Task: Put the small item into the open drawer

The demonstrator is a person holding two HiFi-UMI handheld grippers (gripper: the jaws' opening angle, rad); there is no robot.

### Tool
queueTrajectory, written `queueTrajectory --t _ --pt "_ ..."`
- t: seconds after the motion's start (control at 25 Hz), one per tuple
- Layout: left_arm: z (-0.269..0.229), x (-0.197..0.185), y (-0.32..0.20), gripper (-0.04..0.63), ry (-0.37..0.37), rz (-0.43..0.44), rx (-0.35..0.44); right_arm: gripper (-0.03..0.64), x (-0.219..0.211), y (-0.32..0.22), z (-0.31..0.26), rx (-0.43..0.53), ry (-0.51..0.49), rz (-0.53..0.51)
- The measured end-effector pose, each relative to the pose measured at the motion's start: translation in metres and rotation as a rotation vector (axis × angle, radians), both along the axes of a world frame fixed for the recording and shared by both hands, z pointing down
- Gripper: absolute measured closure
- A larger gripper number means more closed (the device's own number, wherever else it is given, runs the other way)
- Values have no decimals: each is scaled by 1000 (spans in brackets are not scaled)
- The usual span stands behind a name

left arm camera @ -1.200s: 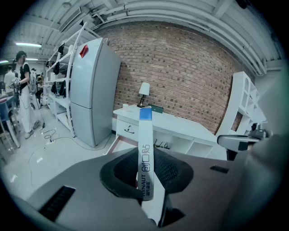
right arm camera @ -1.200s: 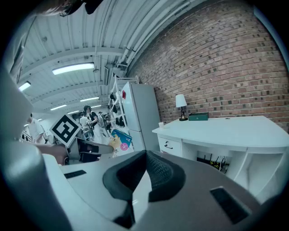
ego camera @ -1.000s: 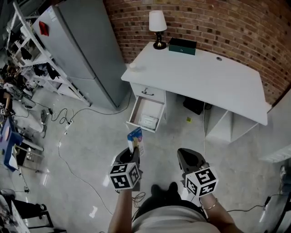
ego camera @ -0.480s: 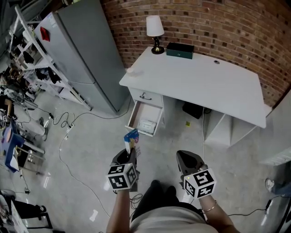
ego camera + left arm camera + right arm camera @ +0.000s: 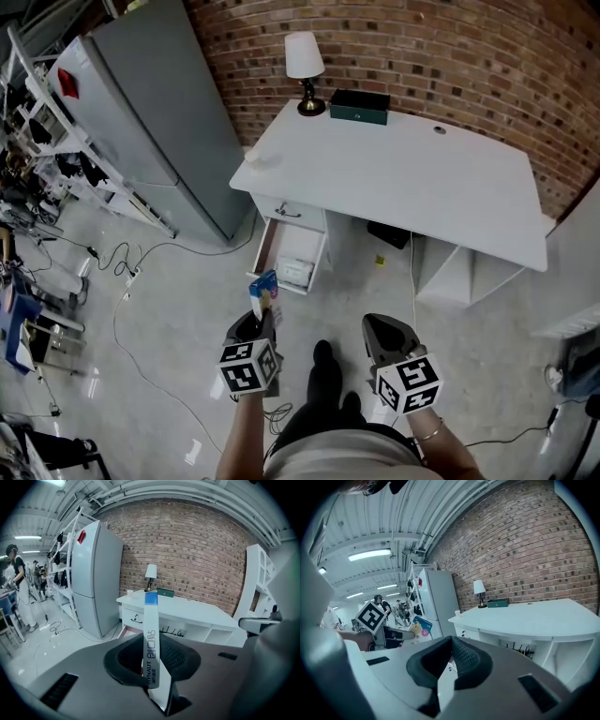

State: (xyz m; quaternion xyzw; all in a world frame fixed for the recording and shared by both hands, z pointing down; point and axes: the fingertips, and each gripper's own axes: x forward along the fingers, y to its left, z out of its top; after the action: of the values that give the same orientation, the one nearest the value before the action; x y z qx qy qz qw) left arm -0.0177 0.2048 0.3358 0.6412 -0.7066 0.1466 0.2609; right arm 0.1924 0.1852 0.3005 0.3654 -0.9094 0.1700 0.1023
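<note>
- Pinching item: left gripper (image 5: 253, 326), jaws closed on the lower end of a slim packet (image 5: 263, 289).
- Packet: white with a blue top, held upright and edge-on between the pads; its upper end sticks out well past the jaw tips.
- Right gripper (image 5: 386, 333): jaws pressed together, nothing between them; held beside the left gripper at about the same height, apart from it.
- Position: both grippers held out over the grey floor (image 5: 187, 328), in front of the person's body.
- Drawer (image 5: 263, 247): pulled open from the left end of the desk, ahead of the left gripper; a pale object lies inside.
- Packet to drawer: the packet's top points towards the drawer front, near it but not over it or touching it.
- Desk (image 5: 403, 178): white, set against a brick wall (image 5: 441, 47).
- On the desk's back edge: a lamp (image 5: 302, 61) and, just beside it, a dark green box (image 5: 359, 105).
- Left of the desk: a grey fridge (image 5: 141, 103); a cable (image 5: 120, 298) trails on the floor below it.
</note>
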Motion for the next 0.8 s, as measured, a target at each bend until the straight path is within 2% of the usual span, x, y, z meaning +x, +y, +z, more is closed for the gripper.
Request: queueTrajectory --t 0.48,0.8 --pt "32 -95 -149 497 44 24 -29 609 -84 -146 7 1 53 55" --pt "62 -149 -205 497 57 45 -60 609 -143 -208 25 -18 89 63"
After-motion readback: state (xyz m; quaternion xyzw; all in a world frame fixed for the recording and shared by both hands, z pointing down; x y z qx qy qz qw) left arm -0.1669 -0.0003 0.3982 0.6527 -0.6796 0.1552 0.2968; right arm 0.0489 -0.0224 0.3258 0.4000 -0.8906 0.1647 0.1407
